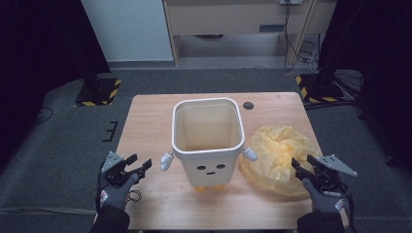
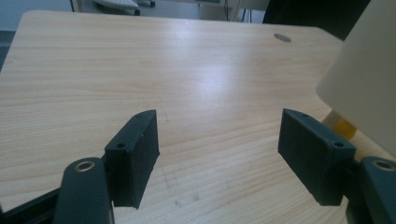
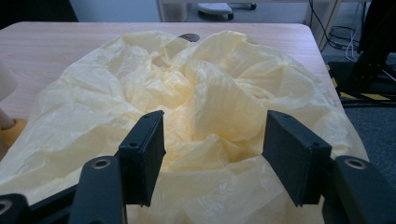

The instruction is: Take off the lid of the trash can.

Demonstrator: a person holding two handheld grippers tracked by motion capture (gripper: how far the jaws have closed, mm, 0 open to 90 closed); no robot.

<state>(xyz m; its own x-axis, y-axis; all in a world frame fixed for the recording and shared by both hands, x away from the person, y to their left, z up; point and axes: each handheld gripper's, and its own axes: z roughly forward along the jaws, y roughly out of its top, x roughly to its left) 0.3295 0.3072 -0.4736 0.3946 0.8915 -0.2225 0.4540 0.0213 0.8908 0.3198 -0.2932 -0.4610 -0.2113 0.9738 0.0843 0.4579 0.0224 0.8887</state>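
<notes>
Hovering right gripper (image 3: 212,154) over the crumpled yellow plastic bag (image 1: 279,158), jaws apart, nothing clamped; bag folds sit between and under them. The bag lies on the tabletop (image 1: 150,121) at right, touching the white face-printed bin (image 1: 208,141) at centre. Left gripper (image 1: 132,167) near left, jaws apart over bare wood.

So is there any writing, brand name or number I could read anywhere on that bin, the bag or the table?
None: no words or numbers are readable.
White bin: a drawn face, two eyes and a mouth, no letters.
Yellow plastic bag: plain.
Wooden table: plain.
</notes>
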